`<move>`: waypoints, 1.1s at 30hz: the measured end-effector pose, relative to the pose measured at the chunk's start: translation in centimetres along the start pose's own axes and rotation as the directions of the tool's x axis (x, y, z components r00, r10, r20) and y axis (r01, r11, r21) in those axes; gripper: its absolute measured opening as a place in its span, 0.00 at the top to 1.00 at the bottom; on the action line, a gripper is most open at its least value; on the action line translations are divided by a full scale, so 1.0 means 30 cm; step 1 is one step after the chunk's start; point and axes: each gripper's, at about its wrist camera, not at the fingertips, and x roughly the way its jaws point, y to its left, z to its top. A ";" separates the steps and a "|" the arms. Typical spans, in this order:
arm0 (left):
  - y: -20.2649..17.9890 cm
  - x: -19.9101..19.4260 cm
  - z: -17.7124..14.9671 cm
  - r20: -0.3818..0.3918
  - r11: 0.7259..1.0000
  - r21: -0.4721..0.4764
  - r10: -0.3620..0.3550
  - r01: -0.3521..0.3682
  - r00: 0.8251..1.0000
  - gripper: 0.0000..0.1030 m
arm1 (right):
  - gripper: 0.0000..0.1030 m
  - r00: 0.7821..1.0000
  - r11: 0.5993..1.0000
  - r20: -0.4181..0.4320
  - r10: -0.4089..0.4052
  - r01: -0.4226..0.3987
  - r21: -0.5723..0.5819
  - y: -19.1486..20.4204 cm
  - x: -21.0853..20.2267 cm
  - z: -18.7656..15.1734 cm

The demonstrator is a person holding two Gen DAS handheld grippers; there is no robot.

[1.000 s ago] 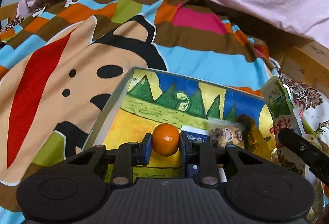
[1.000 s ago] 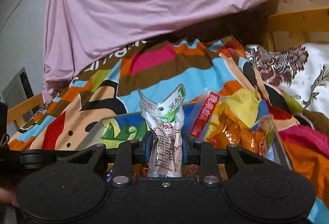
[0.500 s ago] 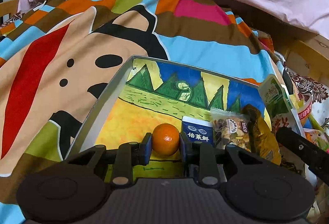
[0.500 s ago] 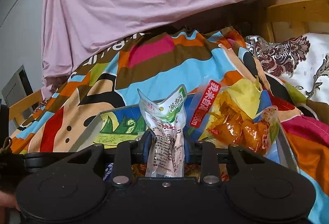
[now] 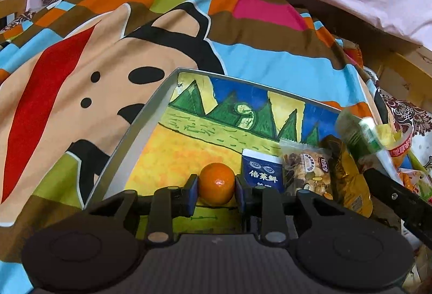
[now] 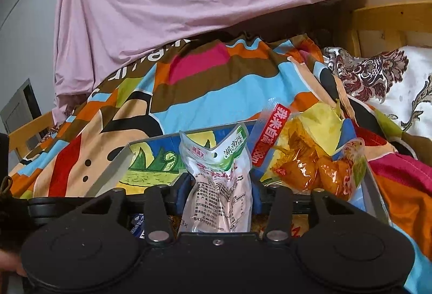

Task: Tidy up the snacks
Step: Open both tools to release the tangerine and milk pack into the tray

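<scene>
Left wrist view: I see the tray's point(image 5: 127, 137) left half bare up to its grey wall. My left tool point(image 5: 216, 192), just widened, brackets the orange point(image 5: 217, 183) on the tray floor, pads barely clear. My right tool point(image 6: 221, 194), just spreading, loosely flanks the upright snack packet point(image 6: 220, 186).

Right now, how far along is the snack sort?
Done: the blue packet, nut bag and yellow bag sit in a row in the painted tray.

In hand: both tongs have just been opening. The orange sits between the left tongs, resting on the tray; the pale pouch stands between the right tongs.

Left: withdrawing both tongs; the orange snack bag leans on the tray's right rim.
</scene>
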 end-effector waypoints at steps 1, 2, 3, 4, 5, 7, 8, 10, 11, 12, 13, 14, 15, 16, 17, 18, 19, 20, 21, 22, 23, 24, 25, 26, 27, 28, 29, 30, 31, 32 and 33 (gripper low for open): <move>0.000 -0.003 -0.002 0.005 1.000 -0.001 0.004 -0.004 1.000 0.61 | 0.50 1.000 1.000 -0.002 -0.004 0.004 -0.005 0.002 -0.002 0.001; 0.002 -0.008 -0.004 0.011 1.000 -0.004 0.010 -0.010 1.000 0.58 | 0.47 1.000 1.000 -0.001 -0.006 0.006 -0.010 0.005 -0.006 0.002; 0.006 -0.013 -0.003 0.015 1.000 -0.009 0.014 -0.013 1.000 0.51 | 0.43 1.000 1.000 0.002 -0.008 0.008 -0.015 0.007 -0.012 0.003; 0.012 -0.020 -0.003 0.020 1.000 -0.017 0.008 -0.008 1.000 0.43 | 0.42 1.000 1.000 0.005 -0.011 0.011 -0.022 0.011 -0.018 0.005; 0.017 -0.030 -0.002 0.025 1.000 -0.026 -0.003 0.003 1.000 0.40 | 0.38 1.000 0.999 0.011 -0.013 0.014 -0.030 0.015 -0.026 0.008; 0.022 -0.049 0.000 0.035 0.999 -0.032 -0.009 0.010 0.999 0.39 | 0.35 1.000 0.999 0.021 -0.016 0.017 -0.043 0.021 -0.041 0.015; 0.022 -0.059 0.002 0.037 0.999 -0.028 -0.013 0.014 0.999 0.39 | 0.32 0.999 0.999 0.026 -0.018 0.020 -0.048 0.024 -0.050 0.019; 0.019 -0.079 0.006 0.045 1.000 -0.021 -0.020 0.021 0.999 0.34 | 0.30 0.999 0.998 0.037 -0.021 0.023 -0.055 0.028 -0.066 0.025; 0.017 -0.090 0.009 0.052 1.000 -0.018 -0.024 0.025 0.998 0.32 | 0.28 0.999 0.998 0.041 -0.021 0.024 -0.058 0.030 -0.073 0.028; 0.015 -0.101 0.011 0.060 0.999 -0.016 -0.028 0.029 0.998 0.29 | 0.25 0.999 0.998 0.046 -0.023 0.025 -0.062 0.033 -0.081 0.031; 0.013 -0.111 0.013 0.065 0.999 -0.013 -0.030 0.031 0.997 0.26 | 0.24 0.998 0.997 0.050 -0.025 0.029 -0.066 0.037 -0.090 0.035; 0.011 -0.121 0.015 0.070 0.999 -0.010 -0.031 0.032 0.997 0.25 | 0.23 0.998 0.997 0.053 -0.027 0.030 -0.068 0.041 -0.098 0.039; 0.008 -0.134 0.017 0.077 0.999 -0.006 -0.031 0.032 0.997 0.21 | 0.21 0.998 0.997 0.057 -0.026 0.030 -0.069 0.044 -0.108 0.043; 0.006 -0.144 0.019 0.084 0.999 -0.005 -0.031 0.031 0.996 0.19 | 0.20 0.998 0.997 0.062 -0.027 0.031 -0.070 0.048 -0.120 0.048; 0.004 -0.158 0.021 0.092 1.000 -0.005 -0.030 0.030 0.995 0.17 | 0.17 0.997 0.997 0.066 -0.028 0.032 -0.074 0.053 -0.132 0.053; 0.005 -0.172 0.023 0.098 1.000 -0.009 -0.029 0.030 0.995 0.15 | 0.15 0.997 0.996 0.072 -0.029 0.035 -0.080 0.058 -0.145 0.058; 0.006 -0.185 0.024 0.102 0.999 -0.013 -0.029 0.030 0.994 0.14 | 0.14 0.997 0.995 0.077 -0.032 0.038 -0.087 0.064 -0.159 0.063; 0.007 -0.201 0.025 0.107 0.999 -0.018 -0.028 0.030 0.994 0.13 | 0.13 0.996 0.995 0.085 -0.035 0.043 -0.094 0.070 -0.176 0.070; 0.007 -0.217 0.026 0.114 0.999 -0.022 -0.026 0.029 0.993 0.11 | 0.11 0.995 0.994 0.091 -0.037 0.046 -0.100 0.076 -0.192 0.075; 0.009 -0.235 0.026 0.122 0.999 -0.026 -0.025 0.028 0.992 0.09 | 0.10 0.994 0.993 0.100 -0.040 0.050 -0.106 0.082 -0.212 0.083; 0.011 -0.255 0.025 0.132 0.999 -0.028 -0.025 0.029 0.991 0.07 | 0.07 0.993 0.992 0.107 -0.043 0.055 -0.111 0.088 -0.230 0.090; 0.013 -0.276 0.024 0.144 0.999 -0.028 -0.023 0.027 0.989 0.05 | 0.05 0.992 0.991 0.116 -0.044 0.058 -0.120 0.096 -0.255 0.098; 0.014 -0.298 0.022 0.155 0.999 -0.027 -0.019 0.023 0.988 0.03 | 0.05 0.991 0.990 0.124 -0.043 0.059 -0.129 0.106 -0.279 0.103; 0.015 -0.319 0.019 0.166 0.999 -0.026 -0.013 0.018 0.986 0.02 | 0.04 0.991 0.988 0.129 -0.043 0.061 -0.139 0.115 -0.300 0.107; 0.017 -0.338 0.016 0.177 1.000 -0.027 -0.008 0.013 0.984 0.01 | 0.03 0.990 0.987 0.136 -0.045 0.065 -0.149 0.123 -0.321 0.111; 0.018 -0.362 0.011 0.189 1.000 -0.024 -0.002 0.006 0.982 0.01 | 0.02 0.988 0.984 0.146 -0.047 0.070 -0.163 0.134 -0.348 0.112; 0.020 -0.384 0.005 0.197 1.000 -0.017 0.001 0.002 0.980 0.01 | 0.01 0.987 0.982 0.152 -0.048 0.074 -0.173 0.142 -0.368 0.113; 0.022 -0.404 0.001 0.202 1.000 -0.012 0.002 0.001 0.979 0.01 | 0.01 0.986 0.980 0.159 -0.050 0.079 -0.183 0.151 -0.392 0.113; 0.026 -0.426 -0.005 0.209 1.000 -0.011 0.002 0.000 0.978 0.01 | 0.01 0.985 0.978 0.166 -0.053 0.085 -0.192 0.160 -0.419 0.112; 0.031 -0.450 -0.012 0.217 1.000 -0.014 0.002 0.001 0.976 0.01 | 0.01 0.984 0.976 0.171 -0.054 0.088 -0.197 0.168 -0.441 0.111; 0.036 -0.473 -0.019 0.225 1.000 -0.019 0.003 0.002 0.974 0.01 | 0.01 0.982 0.975 0.179 -0.054 0.090 -0.202 0.175 -0.465 0.111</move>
